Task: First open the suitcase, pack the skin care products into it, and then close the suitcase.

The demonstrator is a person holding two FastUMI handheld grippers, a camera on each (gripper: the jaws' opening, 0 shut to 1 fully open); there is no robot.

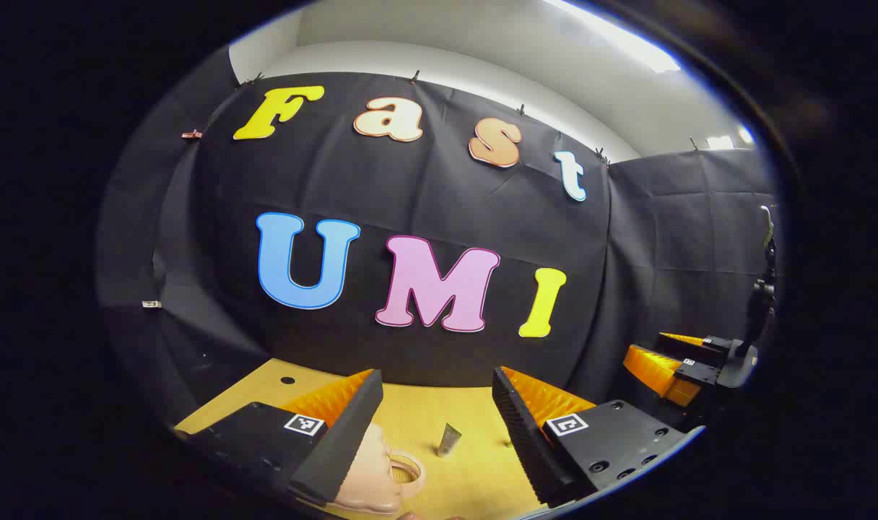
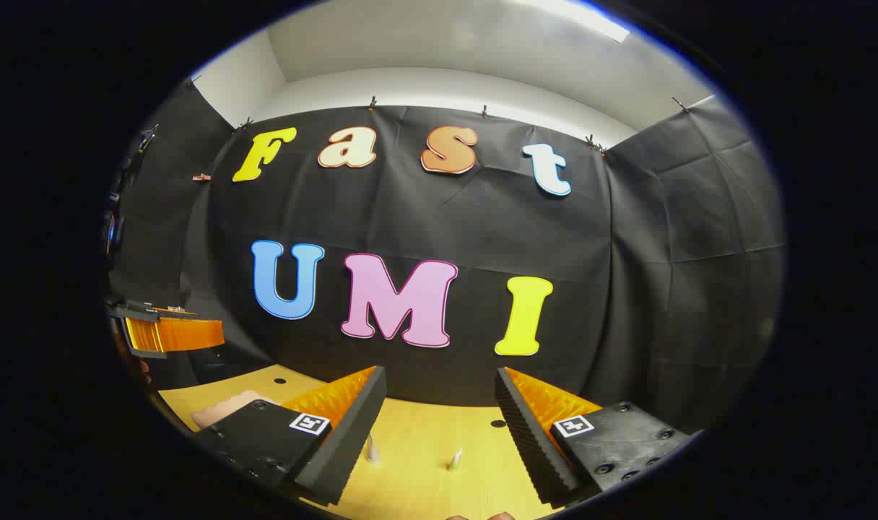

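The pink suitcase (image 1: 367, 469) lies low in the left gripper view, with its handle loop (image 1: 408, 471) poking out beside my left finger; whether it is open I cannot tell. A small grey tube (image 1: 448, 439) stands on the wooden table (image 1: 475, 477) past it. My left gripper (image 1: 437, 372) is open above them, holding nothing. In the right gripper view, my right gripper (image 2: 440, 370) is also open and holds nothing. Two small pale skin care items (image 2: 372, 449) (image 2: 455, 458) stand on the table between its fingers. The suitcase (image 2: 226, 408) lies at the left.
The black cloth wall runs close behind the table's far edge. Small round holes (image 1: 287, 380) (image 2: 498, 423) mark the tabletop. The right gripper (image 1: 648, 348) hangs at the far right of the left gripper view. The left gripper (image 2: 172, 332) shows at the left edge of the right gripper view.
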